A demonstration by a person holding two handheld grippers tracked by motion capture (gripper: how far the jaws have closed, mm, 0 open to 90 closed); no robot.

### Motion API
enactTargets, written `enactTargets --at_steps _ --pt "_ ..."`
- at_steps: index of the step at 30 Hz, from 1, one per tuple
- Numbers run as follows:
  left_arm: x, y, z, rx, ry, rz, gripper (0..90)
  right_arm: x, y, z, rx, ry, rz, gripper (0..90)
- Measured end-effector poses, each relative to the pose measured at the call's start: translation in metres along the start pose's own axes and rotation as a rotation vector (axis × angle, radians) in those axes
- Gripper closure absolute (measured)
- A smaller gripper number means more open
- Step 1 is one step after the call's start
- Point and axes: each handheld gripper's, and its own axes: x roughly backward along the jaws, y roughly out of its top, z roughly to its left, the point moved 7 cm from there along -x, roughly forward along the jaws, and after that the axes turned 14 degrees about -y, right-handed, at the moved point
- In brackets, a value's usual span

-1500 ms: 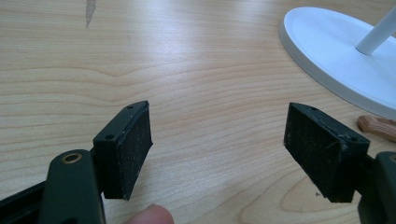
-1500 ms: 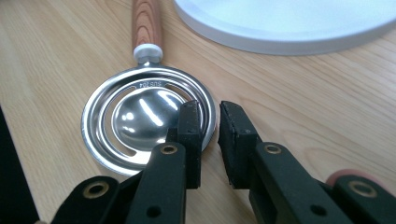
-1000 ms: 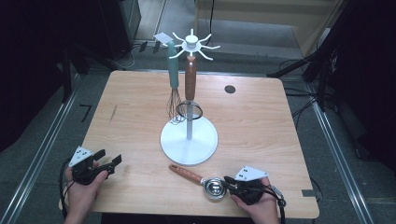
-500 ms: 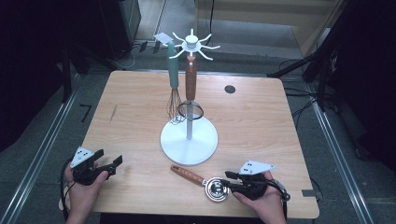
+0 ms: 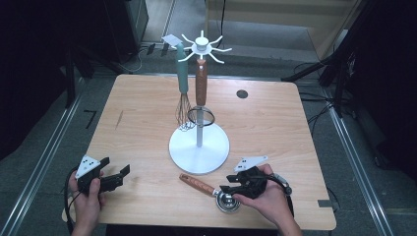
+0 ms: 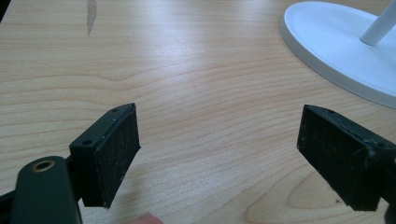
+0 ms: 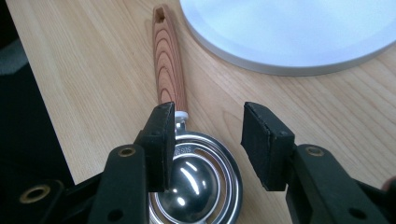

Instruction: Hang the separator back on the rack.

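A tool with a wooden handle (image 5: 197,184) and a round steel head (image 5: 228,202) lies flat near the table's front edge, in front of the white stand's base (image 5: 199,147). My right gripper (image 5: 227,183) hovers just above the steel head (image 7: 196,182). Its jaws have just been opening, and they stand apart with nothing pressed between them (image 7: 210,126). The handle (image 7: 169,65) points away toward the base (image 7: 289,32). My left gripper (image 5: 115,166) rests at the front left, its jaws a little wider than a second ago. They stand open over bare wood (image 6: 219,126).
On the stand's hooks hang a teal-handled whisk (image 5: 183,78) and a wood-handled utensil (image 5: 200,86) with a wire ring. The stand's base (image 6: 336,51) lies ahead and to the right of my left gripper. A dark round hole (image 5: 242,93) sits at the table's back right.
My right gripper's jaws have spread apart and the hand has lifted slightly off the tool, which stays on the table. The left hand has kept its place.
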Motion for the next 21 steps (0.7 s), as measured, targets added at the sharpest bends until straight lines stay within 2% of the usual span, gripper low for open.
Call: enactTargets --at_steps 3,7,11,14,19,21 --pt "-0.001 0.000 0.000 0.000 -0.003 0.005 13.5 -0.005 0.005 0.004 0.025 0.007 0.035 56.6" --pt "-0.001 0.000 -0.001 -0.006 -0.003 0.007 13.5 -0.010 0.017 0.011 0.019 0.020 0.071 57.6" --pt "-0.002 0.000 -0.001 -0.010 -0.009 0.009 13.7 -0.017 0.026 0.019 0.061 0.030 0.114 63.3" --pt "-0.002 0.000 -0.002 -0.011 -0.011 0.010 13.8 -0.022 0.028 0.024 0.093 0.054 0.155 63.8" --pt "-0.001 0.000 -0.001 -0.008 -0.010 0.009 13.8 -0.029 0.027 0.031 0.157 0.047 0.222 64.2" --pt "-0.001 -0.001 -0.001 -0.004 -0.014 0.013 13.7 -0.031 0.026 0.034 0.163 0.050 0.250 64.7"
